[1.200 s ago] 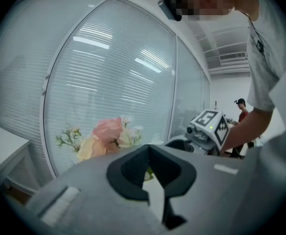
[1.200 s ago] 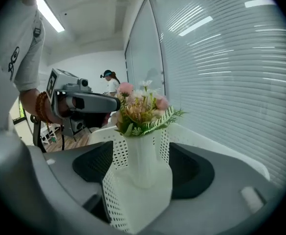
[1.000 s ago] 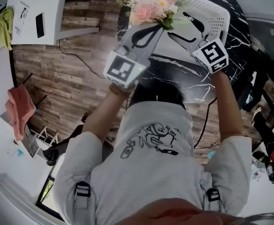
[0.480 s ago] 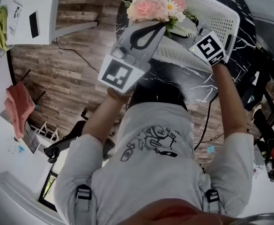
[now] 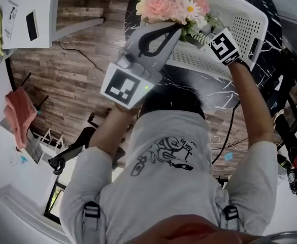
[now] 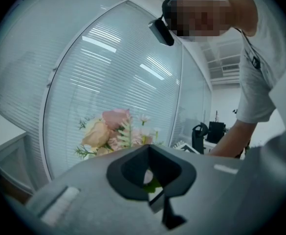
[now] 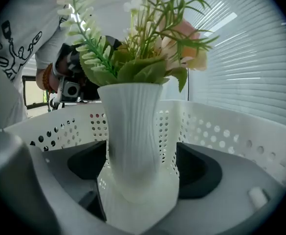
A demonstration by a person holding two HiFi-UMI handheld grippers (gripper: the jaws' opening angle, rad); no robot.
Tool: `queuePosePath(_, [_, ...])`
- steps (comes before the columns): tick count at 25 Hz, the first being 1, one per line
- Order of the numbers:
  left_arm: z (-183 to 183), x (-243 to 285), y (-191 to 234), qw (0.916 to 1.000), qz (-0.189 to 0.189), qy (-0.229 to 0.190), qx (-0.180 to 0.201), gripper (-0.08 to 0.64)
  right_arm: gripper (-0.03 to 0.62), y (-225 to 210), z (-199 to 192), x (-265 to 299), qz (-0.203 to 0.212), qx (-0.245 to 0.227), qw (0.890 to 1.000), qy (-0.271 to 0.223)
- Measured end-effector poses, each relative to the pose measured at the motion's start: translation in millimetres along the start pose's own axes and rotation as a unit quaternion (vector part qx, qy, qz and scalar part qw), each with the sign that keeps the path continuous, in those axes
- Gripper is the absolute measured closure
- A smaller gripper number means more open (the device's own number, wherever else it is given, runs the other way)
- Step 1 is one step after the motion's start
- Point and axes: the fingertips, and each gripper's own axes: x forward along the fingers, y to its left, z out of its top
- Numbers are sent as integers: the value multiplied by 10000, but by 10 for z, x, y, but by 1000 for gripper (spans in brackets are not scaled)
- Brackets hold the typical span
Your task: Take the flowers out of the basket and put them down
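Pink and cream flowers [image 5: 171, 4] stand in a white ribbed vase [image 7: 133, 141] over the white perforated basket [image 5: 244, 29]. My left gripper [image 5: 181, 28] reaches in from the left and is shut on the bouquet's green stems. In the left gripper view, the flowers [image 6: 113, 133] show just beyond the closed jaw tips [image 6: 155, 195]. My right gripper [image 5: 205, 34] is at the bouquet's right side. In its own view the vase stands between its jaws [image 7: 140, 173], which are opening, and a gap shows beside the vase. The basket wall [image 7: 221, 131] curves behind.
The basket rests on a black marble table [image 5: 214, 93]. A white cabinet [image 5: 31, 14] stands at the upper left on wooden flooring [image 5: 77, 75]. A pink cloth [image 5: 19, 118] lies at the left, with cables on the floor. A glass wall with blinds [image 6: 108, 72] is behind.
The left gripper has lifted the flowers higher and farther away. The right gripper has moved from the basket's near rim up to the bouquet's side.
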Motion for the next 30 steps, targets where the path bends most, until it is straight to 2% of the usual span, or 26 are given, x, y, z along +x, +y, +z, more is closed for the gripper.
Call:
queuePosePath(11, [22,6,36,10000,8,-56,-67,557,141,64,10,244,151,-74,9998,-89])
queuePosePath(18, [14,-8,47,10000,11,-51,-51,557,196,91,-29,279,176,-1,9998,-136])
queuePosePath(26, [28,-50,28,9999,23,-69,-135,557,204,155,8,261,258,-20,9994,-210])
queuePosePath(30, [152,-68,-9,9998,-8,-174,-96,557,206,164,126,211,256,26,9990,-351])
